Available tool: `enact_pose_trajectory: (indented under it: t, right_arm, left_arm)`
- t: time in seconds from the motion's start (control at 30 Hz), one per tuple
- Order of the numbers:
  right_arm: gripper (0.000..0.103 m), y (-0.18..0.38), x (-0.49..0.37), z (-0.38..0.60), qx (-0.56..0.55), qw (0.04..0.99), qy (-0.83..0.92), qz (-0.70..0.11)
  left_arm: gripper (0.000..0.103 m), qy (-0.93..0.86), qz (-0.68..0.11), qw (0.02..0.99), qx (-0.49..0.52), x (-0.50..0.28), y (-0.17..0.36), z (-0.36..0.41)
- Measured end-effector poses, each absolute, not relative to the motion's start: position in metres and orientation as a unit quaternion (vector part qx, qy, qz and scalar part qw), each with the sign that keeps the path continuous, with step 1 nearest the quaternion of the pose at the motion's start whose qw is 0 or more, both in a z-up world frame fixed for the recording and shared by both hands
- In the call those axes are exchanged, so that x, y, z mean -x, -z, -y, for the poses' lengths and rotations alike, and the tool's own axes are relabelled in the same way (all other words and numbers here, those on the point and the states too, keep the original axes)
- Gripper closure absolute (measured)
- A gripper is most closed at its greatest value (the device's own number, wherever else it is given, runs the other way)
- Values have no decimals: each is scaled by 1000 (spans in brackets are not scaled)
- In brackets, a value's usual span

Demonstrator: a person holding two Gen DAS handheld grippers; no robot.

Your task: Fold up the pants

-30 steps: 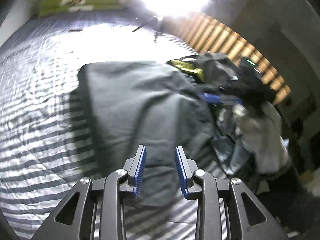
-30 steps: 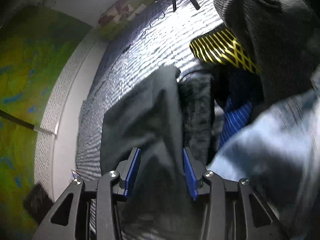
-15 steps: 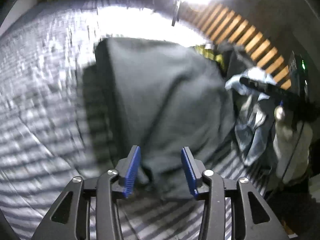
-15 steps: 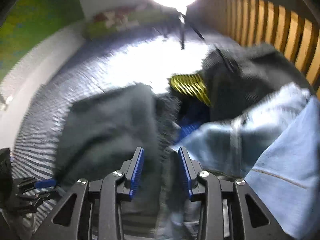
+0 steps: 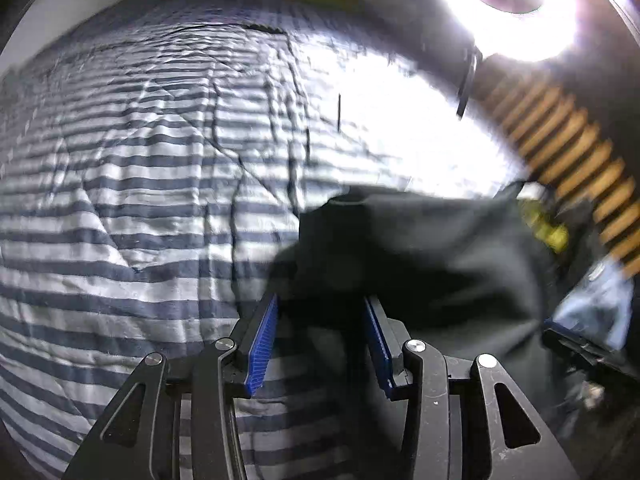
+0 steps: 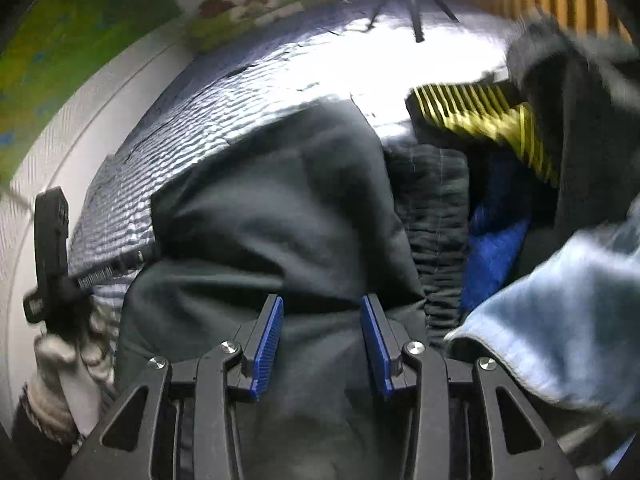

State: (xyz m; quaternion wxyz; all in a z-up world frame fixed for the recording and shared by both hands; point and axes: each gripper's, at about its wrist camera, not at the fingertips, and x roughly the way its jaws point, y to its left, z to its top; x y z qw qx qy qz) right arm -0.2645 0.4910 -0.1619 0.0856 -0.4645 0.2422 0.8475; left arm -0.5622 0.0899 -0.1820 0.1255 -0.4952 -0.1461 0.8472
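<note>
Dark grey pants [image 6: 280, 208] lie bunched on the striped bed cover [image 5: 140, 184], centre of the right wrist view and lower right of the left wrist view. Partly folded, judging by the thick doubled layers; edges not squared yet.

Left claw [image 5: 320, 336]: jaws partly apart, a dark fold of the pants sits between the blue pads [image 5: 262, 344], but blur hides whether the pads press on it, so cannot tell if it has hold. Right claw [image 6: 320, 340]: jaws opening, partly apart, hovering over the pants with cloth showing in the gap; pads do not look pinched onto it, so nothing held.

To the right of the pants is a heap of other clothes: light blue jeans [image 6: 560, 320] at lower right, a blue garment [image 6: 496, 256], a yellow-and-black striped piece [image 6: 488, 116]. A gloved hand [image 6: 68, 356] carrying the left claw shows at lower left of the right wrist view. Ring light [image 5: 516, 8] glares at upper right of the left wrist view, wooden slats [image 5: 572, 152] beneath it.

Handling, my guess: soft, light, floppy fabric, no stiffness, will sag and drag on the cover and slip out of a shallow pinch. Best taken at a thick doubled edge or the waistband, one claw at each corner, pinching all layers. Keep clear of the jeans so they don't get caught up.
</note>
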Motion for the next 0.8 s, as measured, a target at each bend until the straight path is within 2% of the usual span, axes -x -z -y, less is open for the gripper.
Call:
enact_pose_trajectory:
  t: [0.2, 0.3, 0.4, 0.43, 0.5, 0.63, 0.7, 0.8]
  right_arm:
    - [62, 128, 300, -518, 373, 64, -883, -278]
    - [62, 146, 331, -532, 357, 61, -876, -320]
    - [63, 185, 361, -550, 395, 81, -838, -367]
    - [69, 195, 365, -555, 409, 107, -831, -362]
    - [71, 203, 366, -562, 410, 124, -828, -362]
    - [69, 195, 362, -561, 405, 149, -837, -335]
    - [69, 191, 359, -561, 396, 127, -839, -351]
    - [69, 177, 344, -558, 389, 117, -846, -346]
  left_arm:
    - [57, -856, 119, 161, 478, 569, 164, -104]
    - [55, -857, 88, 169, 479, 579, 165, -123]
    - [51, -860, 74, 138, 485, 609, 178, -127]
    - [47, -863, 67, 123, 485, 616, 180, -126]
    - [41, -864, 76, 103, 487, 628, 182, -117]
    - [43, -873, 123, 91, 463, 617, 159, -91]
    - [43, -869, 137, 116, 461, 600, 147, -88]
    - [43, -862, 110, 155, 469, 568, 141, -105]
